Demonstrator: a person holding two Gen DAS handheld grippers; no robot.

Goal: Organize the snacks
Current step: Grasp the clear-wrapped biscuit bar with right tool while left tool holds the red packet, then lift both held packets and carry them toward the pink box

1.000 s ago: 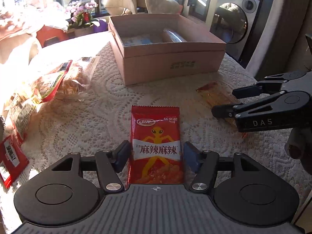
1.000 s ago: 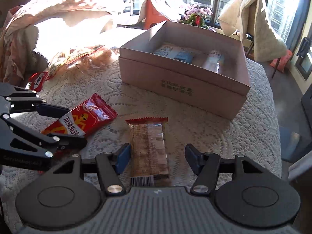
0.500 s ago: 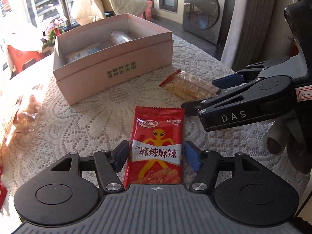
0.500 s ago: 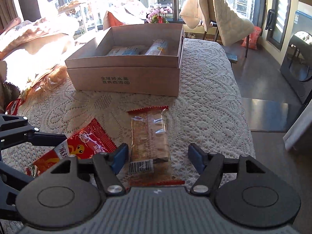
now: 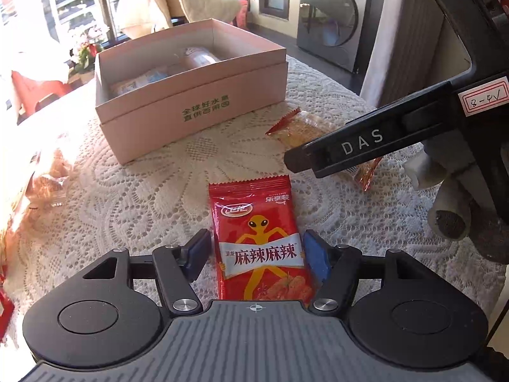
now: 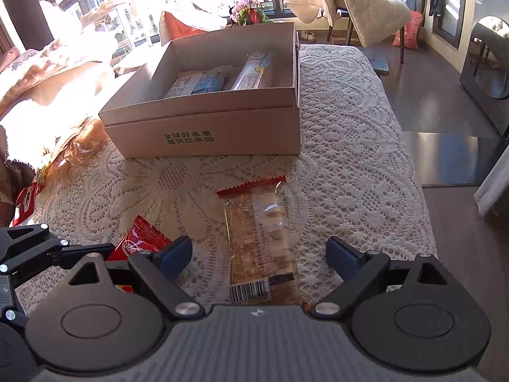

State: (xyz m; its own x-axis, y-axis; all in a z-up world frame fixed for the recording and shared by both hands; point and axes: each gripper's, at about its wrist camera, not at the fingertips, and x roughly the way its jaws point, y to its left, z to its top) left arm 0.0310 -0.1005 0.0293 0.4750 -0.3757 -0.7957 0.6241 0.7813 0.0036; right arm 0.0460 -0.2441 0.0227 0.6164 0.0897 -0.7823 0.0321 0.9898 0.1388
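Red spicy-strip packet [image 5: 261, 248] lies between the left gripper [image 5: 257, 254] fingers, unclenched; the right gripper [image 6: 259, 254] fingers, just widening, straddle the clear biscuit packet [image 6: 261, 238], both lined up for the pink box [image 6: 203, 140] above.

Both views are taken from the wrists, angled down, close over the lace tablecloth [image 5: 133, 191] — the pink box [image 6: 203, 127] is shared.
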